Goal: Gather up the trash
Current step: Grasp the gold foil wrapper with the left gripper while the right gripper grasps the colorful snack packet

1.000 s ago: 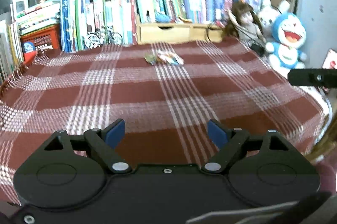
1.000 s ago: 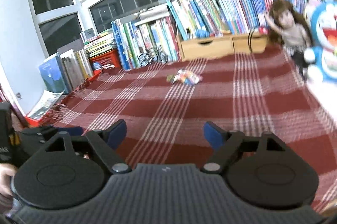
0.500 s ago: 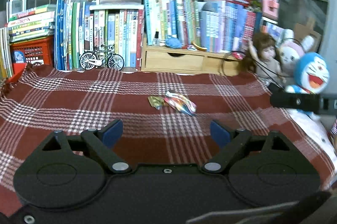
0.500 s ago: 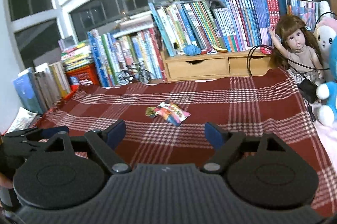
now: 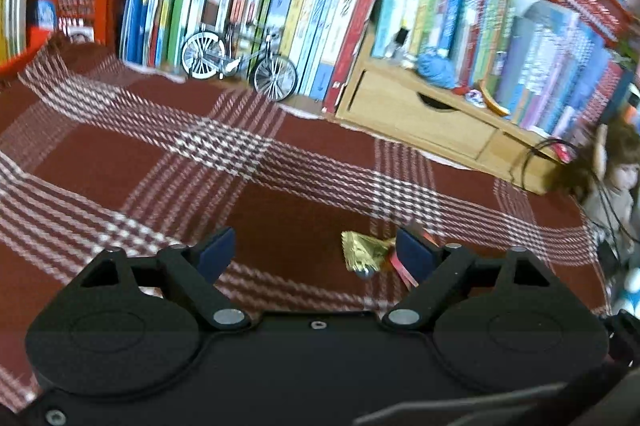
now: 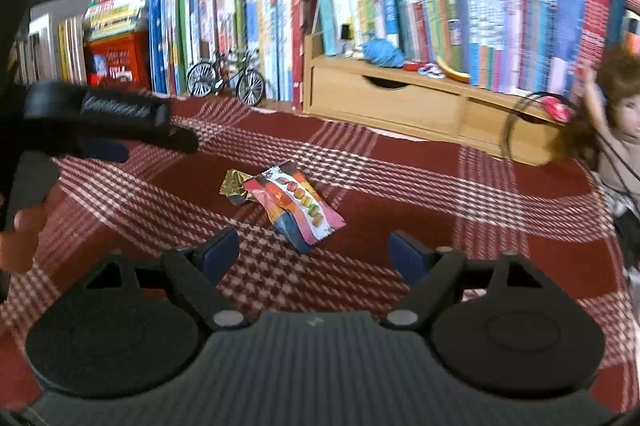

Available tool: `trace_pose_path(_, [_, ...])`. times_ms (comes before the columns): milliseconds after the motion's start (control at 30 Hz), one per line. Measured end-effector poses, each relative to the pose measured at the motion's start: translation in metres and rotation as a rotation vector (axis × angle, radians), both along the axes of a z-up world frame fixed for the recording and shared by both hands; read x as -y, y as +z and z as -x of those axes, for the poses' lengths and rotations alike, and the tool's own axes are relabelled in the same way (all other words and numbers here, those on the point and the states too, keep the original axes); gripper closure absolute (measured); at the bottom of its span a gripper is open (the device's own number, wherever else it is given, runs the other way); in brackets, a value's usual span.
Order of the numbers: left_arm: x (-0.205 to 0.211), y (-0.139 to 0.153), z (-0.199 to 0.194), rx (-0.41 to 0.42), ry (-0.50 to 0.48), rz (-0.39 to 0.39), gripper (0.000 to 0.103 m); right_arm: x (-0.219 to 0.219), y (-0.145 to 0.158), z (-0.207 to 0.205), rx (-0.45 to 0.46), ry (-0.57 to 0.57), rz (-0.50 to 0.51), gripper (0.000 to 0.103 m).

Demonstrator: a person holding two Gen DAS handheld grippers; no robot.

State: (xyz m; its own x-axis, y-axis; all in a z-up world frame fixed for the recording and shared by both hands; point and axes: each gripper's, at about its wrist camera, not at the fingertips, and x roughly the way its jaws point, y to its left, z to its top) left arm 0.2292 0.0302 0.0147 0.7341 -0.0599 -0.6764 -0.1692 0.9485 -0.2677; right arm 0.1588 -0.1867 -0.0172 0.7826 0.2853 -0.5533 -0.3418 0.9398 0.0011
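Right wrist view puts the colourful snack wrapper (image 6: 298, 207) just ahead of my right claw (image 6: 314, 254), far closer than a second ago, when it was a small speck well up the red plaid cloth (image 6: 440, 193). I have brought both hands in across the worktop toward the trash. The gold foil wrapper (image 6: 234, 185) lies touching the snack wrapper on the side nearer the toy bicycle (image 6: 226, 77). My right claw stands wide with nothing between its jaws; the snack wrapper's near corner lies just beyond the fingertips.

In the left wrist view the gold foil wrapper (image 5: 362, 254) has slid from mid-cloth to right beside one blue pad of my left claw (image 5: 316, 252), with a red sliver of the snack wrapper (image 5: 400, 264) peeking from behind that pad. The left jaws are easing inward but remain wide, gripping nothing; the foil sits at the edge of the gap, not centred.

I judge the approach is nearly over and nothing is collected yet. The left claw needs a nudge away from the bicycle to centre the foil.
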Motion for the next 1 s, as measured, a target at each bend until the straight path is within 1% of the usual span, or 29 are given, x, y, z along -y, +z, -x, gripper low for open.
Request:
trace_pose_path(67, [0.0, -0.011, -0.011, -0.02, 0.008, 0.02, 0.022, -0.008, -0.007, -0.013, 0.007, 0.023, 0.016, 0.014])
trace_pose_path(133, [-0.003, -0.024, -0.023, -0.05, 0.018, 0.068, 0.029, -0.015, -0.014, -0.026, 0.011, 0.046, 0.031, 0.014])
trace_pose_path(233, [-0.011, -0.042, -0.036, -0.095, 0.04, 0.184, 0.033, -0.024, -0.024, -0.045, 0.013, 0.065, 0.053, 0.014])
trace_pose_path(300, [-0.014, -0.049, -0.04, -0.091, 0.056, 0.239, 0.033, -0.027, -0.029, -0.055, 0.01, 0.082, 0.055, 0.014])
trace_pose_path(400, [-0.01, -0.052, -0.044, -0.073, 0.038, 0.245, 0.033, -0.028, -0.04, -0.066, -0.005, 0.098, 0.041, 0.014])
trace_pose_path(467, [-0.006, -0.053, -0.044, -0.064, 0.02, 0.233, 0.037, -0.028, -0.048, -0.072, -0.019, 0.109, 0.028, 0.014])
trace_pose_path(533, [0.0, -0.053, -0.043, -0.074, -0.007, 0.221, 0.055, -0.026, -0.054, -0.075, -0.031, 0.121, 0.007, 0.014])
trace_pose_path(600, [0.006, -0.056, -0.041, -0.074, -0.028, 0.208, 0.064, -0.024, -0.057, -0.077, -0.044, 0.129, -0.023, 0.016])
trace_pose_path(633, [0.009, -0.055, -0.04, -0.07, -0.035, 0.199, 0.072, -0.022, -0.058, -0.077, -0.048, 0.132, -0.038, 0.023])
trace_pose_path(667, [0.012, -0.056, -0.039, -0.069, -0.044, 0.195, 0.078, -0.021, -0.058, -0.076, -0.049, 0.134, -0.05, 0.032])
trace_pose_path(733, [0.015, -0.056, -0.037, -0.077, -0.047, 0.193, 0.089, -0.018, -0.057, -0.075, -0.048, 0.134, -0.073, 0.043])
trace_pose_path(767, [0.016, -0.056, -0.036, -0.079, -0.046, 0.19, 0.09, -0.016, -0.056, -0.073, -0.043, 0.135, -0.087, 0.05])
trace_pose_path(800, [0.018, -0.055, -0.034, -0.076, -0.045, 0.185, 0.09, -0.015, -0.055, -0.071, -0.039, 0.134, -0.095, 0.055])
trace_pose_path(833, [0.019, -0.054, -0.031, -0.073, -0.046, 0.177, 0.091, -0.015, -0.054, -0.069, -0.032, 0.128, -0.096, 0.065])
trace_pose_path(867, [0.02, -0.053, -0.029, -0.069, -0.048, 0.162, 0.091, -0.015, -0.052, -0.066, -0.025, 0.123, -0.09, 0.071])
trace_pose_path(967, [0.025, -0.048, -0.021, -0.06, -0.056, 0.11, 0.093, -0.012, -0.048, -0.058, -0.015, 0.117, -0.091, 0.08])
trace_pose_path(1000, [0.026, -0.047, -0.019, -0.059, -0.056, 0.1, 0.094, -0.011, -0.047, -0.055, -0.012, 0.113, -0.09, 0.08])
